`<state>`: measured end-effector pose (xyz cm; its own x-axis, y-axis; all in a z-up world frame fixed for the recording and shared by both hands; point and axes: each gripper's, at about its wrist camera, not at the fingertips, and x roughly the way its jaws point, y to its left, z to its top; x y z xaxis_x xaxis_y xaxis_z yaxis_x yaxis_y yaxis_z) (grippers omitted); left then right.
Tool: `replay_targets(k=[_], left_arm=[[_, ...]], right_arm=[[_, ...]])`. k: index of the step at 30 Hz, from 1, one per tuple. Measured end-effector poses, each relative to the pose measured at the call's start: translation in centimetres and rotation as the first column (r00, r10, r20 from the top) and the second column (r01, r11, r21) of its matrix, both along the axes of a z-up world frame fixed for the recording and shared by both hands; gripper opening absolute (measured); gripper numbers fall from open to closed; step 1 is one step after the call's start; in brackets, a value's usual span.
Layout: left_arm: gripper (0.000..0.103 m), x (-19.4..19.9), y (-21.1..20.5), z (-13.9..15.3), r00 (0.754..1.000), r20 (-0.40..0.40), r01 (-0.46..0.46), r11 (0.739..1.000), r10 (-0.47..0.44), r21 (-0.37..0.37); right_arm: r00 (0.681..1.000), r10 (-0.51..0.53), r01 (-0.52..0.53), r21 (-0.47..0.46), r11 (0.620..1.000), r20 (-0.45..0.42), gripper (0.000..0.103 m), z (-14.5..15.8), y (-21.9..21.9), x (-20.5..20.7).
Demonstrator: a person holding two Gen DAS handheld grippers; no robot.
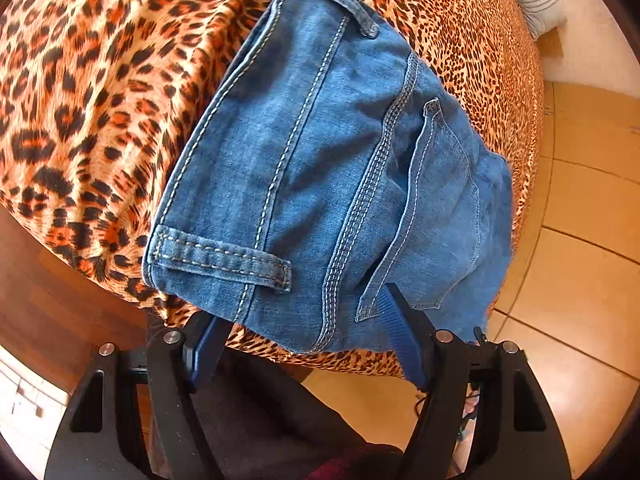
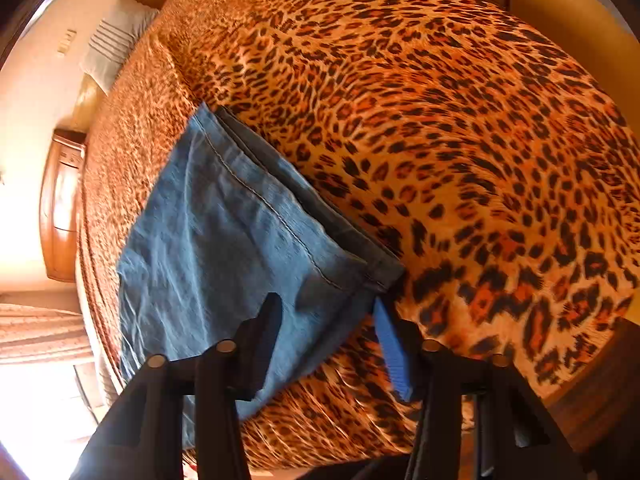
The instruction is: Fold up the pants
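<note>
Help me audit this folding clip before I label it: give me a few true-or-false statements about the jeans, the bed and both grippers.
1. The jeans lie on a leopard-print bedspread. True.
2. The left gripper is clamped shut on a belt loop. False: its jaws are spread wide at the jeans' near edge.
3. The right gripper is open. True.
4. The jeans are black. False: blue denim.
5. A striped pillow lies at the bed's far end. True.

bed - leopard-print cover | on it - folded jeans, pillow
</note>
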<state>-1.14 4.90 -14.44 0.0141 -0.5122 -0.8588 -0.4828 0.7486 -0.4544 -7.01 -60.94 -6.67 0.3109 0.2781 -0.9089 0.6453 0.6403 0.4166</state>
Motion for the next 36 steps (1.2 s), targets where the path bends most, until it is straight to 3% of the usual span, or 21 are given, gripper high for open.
replay_targets(k=[1, 2, 4, 7, 10, 12, 15, 18, 21, 22, 24, 28, 30, 32, 36], left_arm=[[0.053, 0.2, 0.0, 0.4, 1.0, 0.007, 0.013, 0.999, -0.014, 0.037], [0.042, 0.4, -0.3, 1.0, 0.999, 0.023, 0.03, 0.997, -0.032, 0.068], [0.033, 0.0, -0.2, 1.8, 0.997, 0.057, 0.051, 0.99, -0.059, 0.129], [0.031, -1.0, 0.8, -0.7, 0.997, 0.014, 0.068, 0.983, -0.072, 0.17], [0.027, -1.3, 1.5, -1.2, 0.999, 0.001, 0.053, 0.986, -0.054, 0.158], [0.027, -1.4, 1.9, -0.6, 0.996, 0.001, 0.087, 0.981, -0.089, 0.172], [0.027, -2.5, 2.8, 0.7, 0.987, -0.002, 0.16, 0.975, -0.162, 0.152], [0.032, -4.1, 4.0, 3.1, 0.969, 0.038, 0.236, 0.962, -0.243, 0.138], [0.049, -3.7, 3.6, 6.2, 0.936, 0.106, 0.307, 0.925, -0.336, 0.225], [0.055, -3.1, 3.0, 7.1, 0.92, 0.127, 0.328, 0.906, -0.37, 0.268], [0.059, -0.5, 0.4, 8.5, 0.882, 0.169, 0.376, 0.874, -0.439, 0.307], [0.063, 5.4, -6.9, 9.9, 0.802, 0.225, 0.494, 0.826, -0.553, 0.271], [0.063, 8.3, -12.2, 10.3, 0.746, 0.234, 0.574, 0.78, -0.624, 0.249], [0.063, 10.5, -17.6, 10.6, 0.672, 0.233, 0.657, 0.711, -0.703, 0.25], [0.063, 12.9, -28.3, 11.1, 0.496, 0.208, 0.788, 0.538, -0.843, 0.299]], right_arm=[[1.0, -0.002, 0.002, 0.005, 1.0, 0.013, 0.007, -0.2, 0.0, 0.2], [1.0, -0.013, 0.013, 0.026, 1.0, 0.028, 0.006, 0.0, 0.0, 0.3], [0.995, -0.015, 0.013, 0.024, 1.0, 0.101, 0.005, 2.0, 0.5, -0.3], [0.997, 0.009, -0.01, 0.01, 1.0, 0.075, 0.005, 1.6, 0.5, -2.1], [0.999, -0.028, 0.028, 0.041, 0.999, 0.015, 0.009, -1.6, 0.1, -3.1], [0.997, -0.069, 0.067, 0.068, 0.995, 0.028, 0.015, -1.6, 0.1, -3.4], [0.999, -0.032, 0.031, 0.047, 0.998, 0.021, 0.025, -0.7, 0.1, -3.1], [0.992, -0.106, 0.102, 0.059, 0.993, 0.072, 0.044, 1.0, -1.4, -4.4], [0.978, -0.184, 0.179, 0.06, 0.982, 0.099, 0.052, 1.8, -2.8, -6.0], [0.974, -0.2, 0.194, 0.07, 0.979, 0.107, 0.052, 1.7, -3.0, -6.2], [0.969, -0.224, 0.214, 0.091, 0.973, 0.109, 0.052, 1.2, -3.0, -6.3], [0.964, -0.24, 0.224, 0.134, 0.965, 0.114, 0.052, -0.4, -1.9, -6.5], [0.962, -0.248, 0.23, 0.148, 0.962, 0.118, 0.052, -1.2, -1.0, -6.4], [0.956, -0.261, 0.237, 0.173, 0.956, 0.133, 0.052, -2.0, -0.3, -6.2], [0.941, -0.277, 0.228, 0.244, 0.943, 0.192, 0.052, -2.9, 0.7, -5.0]])
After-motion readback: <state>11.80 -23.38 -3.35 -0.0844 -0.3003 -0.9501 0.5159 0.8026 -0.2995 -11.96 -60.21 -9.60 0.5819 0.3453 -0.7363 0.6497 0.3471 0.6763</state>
